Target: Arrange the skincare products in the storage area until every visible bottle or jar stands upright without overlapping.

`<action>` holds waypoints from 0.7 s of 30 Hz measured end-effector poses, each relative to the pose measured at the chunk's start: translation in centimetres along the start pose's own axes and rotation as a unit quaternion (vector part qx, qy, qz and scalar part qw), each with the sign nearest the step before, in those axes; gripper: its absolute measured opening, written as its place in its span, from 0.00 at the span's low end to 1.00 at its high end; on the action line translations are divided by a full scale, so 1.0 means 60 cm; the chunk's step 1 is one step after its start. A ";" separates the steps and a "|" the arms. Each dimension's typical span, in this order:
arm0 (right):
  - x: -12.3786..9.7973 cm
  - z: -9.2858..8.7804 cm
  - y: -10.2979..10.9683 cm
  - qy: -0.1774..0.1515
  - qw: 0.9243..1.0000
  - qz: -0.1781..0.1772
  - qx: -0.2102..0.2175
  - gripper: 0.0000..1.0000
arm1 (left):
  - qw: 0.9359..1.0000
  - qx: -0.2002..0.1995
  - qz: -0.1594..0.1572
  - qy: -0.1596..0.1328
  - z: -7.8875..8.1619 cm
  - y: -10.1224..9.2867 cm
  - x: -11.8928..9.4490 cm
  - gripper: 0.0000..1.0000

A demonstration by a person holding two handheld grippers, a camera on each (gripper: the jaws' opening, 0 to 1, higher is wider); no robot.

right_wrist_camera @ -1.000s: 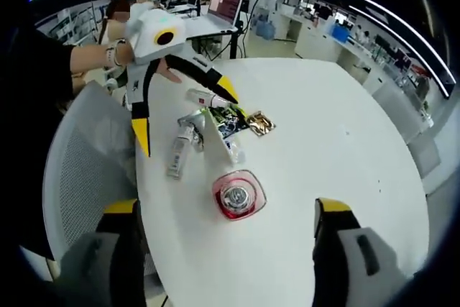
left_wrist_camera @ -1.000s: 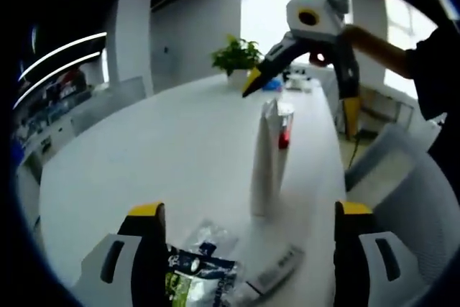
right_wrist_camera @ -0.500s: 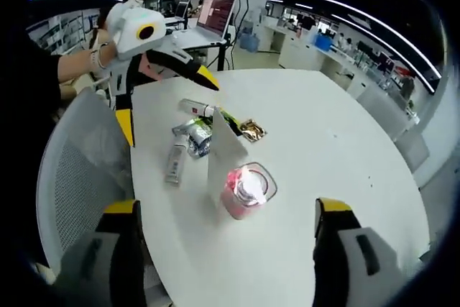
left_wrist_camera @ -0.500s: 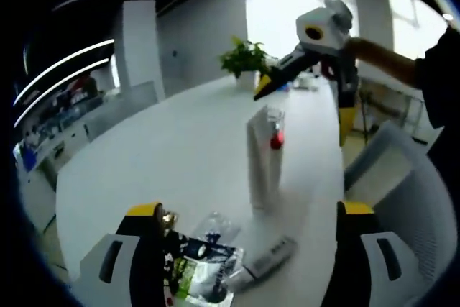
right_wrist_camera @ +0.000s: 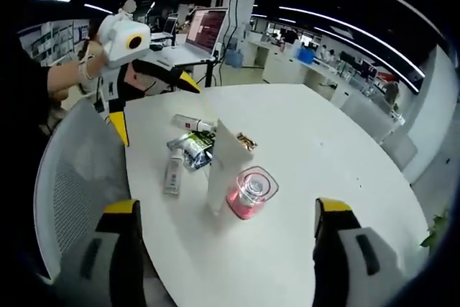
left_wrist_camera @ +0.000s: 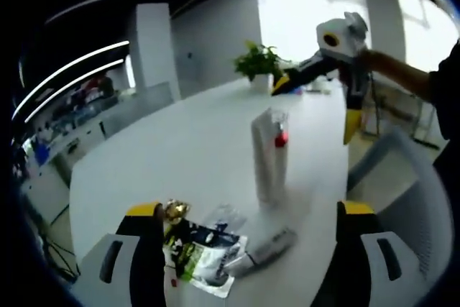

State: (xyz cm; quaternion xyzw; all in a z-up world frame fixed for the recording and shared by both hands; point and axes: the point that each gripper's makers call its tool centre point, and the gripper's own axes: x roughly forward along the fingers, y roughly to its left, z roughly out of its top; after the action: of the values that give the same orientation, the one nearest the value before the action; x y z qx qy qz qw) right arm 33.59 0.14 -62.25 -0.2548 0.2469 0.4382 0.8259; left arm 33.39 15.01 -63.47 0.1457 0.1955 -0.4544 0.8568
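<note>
Worktop (right_wrist_camera: 338, 156): white, rounded, carries all products.
White tube (left_wrist_camera: 269, 156): tall, flat-topped, stands upright on its cap near the worktop's middle.
Pink jar (right_wrist_camera: 251, 193): clear square body, pink contents, upright, touching or just beside the tube's base; in the left gripper view only a red spot shows behind the tube.
Small tube (right_wrist_camera: 172, 173): white, lying flat beside the sachets.
Sachets (left_wrist_camera: 200, 258): dark and green foil packets, lying flat, overlapping.
Second tube (right_wrist_camera: 192, 123): lying flat beyond the sachets.
Left gripper (left_wrist_camera: 248, 264): jaws spread wide, hold nothing, above the sachets.
Right gripper (right_wrist_camera: 223, 264): jaws spread wide, empty, pulled back from the jar.
Plant (left_wrist_camera: 259, 62): potted, at the far worktop edge.
</note>
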 end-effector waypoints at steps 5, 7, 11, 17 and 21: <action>0.003 -0.005 0.000 -0.008 1.000 -0.010 0.016 1.00 | 1.000 -0.016 0.024 0.006 -0.017 0.019 -0.009 0.97; 0.006 -0.008 0.002 -0.005 1.000 -0.012 0.016 0.99 | 0.999 -0.023 0.028 0.011 -0.024 0.026 -0.010 0.97; 0.011 -0.012 -0.003 -0.005 1.000 -0.019 0.019 1.00 | 0.998 -0.028 0.043 0.035 -0.049 0.047 -0.010 0.97; 0.019 -0.022 -0.011 -0.003 0.999 -0.021 0.031 1.00 | 0.995 -0.030 0.063 0.076 -0.087 0.087 -0.009 0.95; 0.026 -0.029 -0.017 0.000 0.999 -0.023 0.033 1.00 | 0.989 -0.032 0.076 0.122 -0.122 0.119 -0.009 0.88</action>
State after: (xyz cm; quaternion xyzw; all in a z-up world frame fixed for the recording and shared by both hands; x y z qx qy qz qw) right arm 34.89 -0.53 -64.30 -0.2331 0.2558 0.4109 0.8435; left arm 37.59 22.41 -69.17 0.1866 0.3012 -0.3605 0.8628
